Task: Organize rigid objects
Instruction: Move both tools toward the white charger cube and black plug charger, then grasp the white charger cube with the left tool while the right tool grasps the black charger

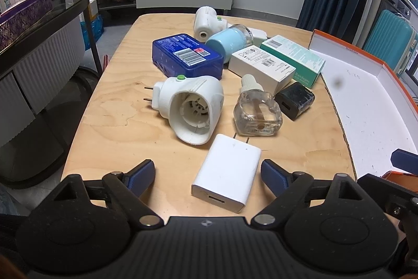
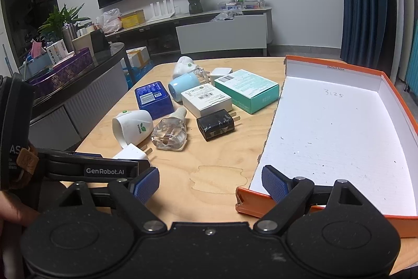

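- Straddling the white USB charger (image 1: 226,173) at the lower centre of the left wrist view, the left gripper (image 1: 208,171) stood with its jaws spread, a blue pad on either side and neither pad touching the charger body.
- The right gripper (image 2: 210,181) was likewise spread and empty, low in its own view, with one pad at the near rim of the orange box (image 2: 397,106).
- The step in hand appeared to be the first pick: the box floor was bare, and the remaining items lay clustered on the wooden table (image 1: 117,127) above the charger.
- The next move called for squeezing the pads onto the charger's long sides, lifting it, then carrying it right into the box.
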Available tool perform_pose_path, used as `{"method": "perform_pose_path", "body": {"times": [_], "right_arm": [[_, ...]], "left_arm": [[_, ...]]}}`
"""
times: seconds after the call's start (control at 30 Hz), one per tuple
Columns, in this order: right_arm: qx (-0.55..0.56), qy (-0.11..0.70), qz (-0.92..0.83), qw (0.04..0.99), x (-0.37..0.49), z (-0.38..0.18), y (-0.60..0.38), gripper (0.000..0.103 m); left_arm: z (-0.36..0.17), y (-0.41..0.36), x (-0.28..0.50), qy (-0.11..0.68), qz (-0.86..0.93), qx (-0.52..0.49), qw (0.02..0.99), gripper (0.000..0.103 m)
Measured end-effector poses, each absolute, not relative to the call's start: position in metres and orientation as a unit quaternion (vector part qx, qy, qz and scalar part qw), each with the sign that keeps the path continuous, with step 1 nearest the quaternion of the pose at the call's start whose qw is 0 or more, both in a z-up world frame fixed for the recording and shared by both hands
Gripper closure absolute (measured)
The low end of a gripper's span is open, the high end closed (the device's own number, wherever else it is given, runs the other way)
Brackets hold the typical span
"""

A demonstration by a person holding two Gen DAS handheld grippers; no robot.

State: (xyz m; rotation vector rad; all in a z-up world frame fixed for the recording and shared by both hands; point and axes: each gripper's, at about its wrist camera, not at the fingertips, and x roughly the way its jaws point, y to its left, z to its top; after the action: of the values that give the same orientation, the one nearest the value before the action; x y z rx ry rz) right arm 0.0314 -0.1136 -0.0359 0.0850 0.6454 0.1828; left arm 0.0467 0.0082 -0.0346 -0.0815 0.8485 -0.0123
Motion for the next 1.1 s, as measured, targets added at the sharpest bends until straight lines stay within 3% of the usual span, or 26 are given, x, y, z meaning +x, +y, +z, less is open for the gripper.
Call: {"method": "perform_pose_path", "body": {"times": [0.43, 0.63, 1.1], "right_arm": [[0.030, 0.320, 0.088, 0.943, 0.047, -0.034, -0.114, 0.003], [0.001, 0.340, 0.095, 0.935, 0.084, -0.028, -0.108, 0.003], [-0.042, 0.430, 0.117, 0.894, 0.189, -0.054, -0.107, 0.002]], "left_arm": [[-0.035, 0.002, 0.046, 0.399, -0.021, -0.027, 0.916, 0.031], [-0.037, -0.005, 0.043, 0.383, -0.034, -0.002, 0.923, 0.060], [-0.038, 0.011, 0.038, 0.371, -0.052, -0.055, 0.926, 0.062]]}}
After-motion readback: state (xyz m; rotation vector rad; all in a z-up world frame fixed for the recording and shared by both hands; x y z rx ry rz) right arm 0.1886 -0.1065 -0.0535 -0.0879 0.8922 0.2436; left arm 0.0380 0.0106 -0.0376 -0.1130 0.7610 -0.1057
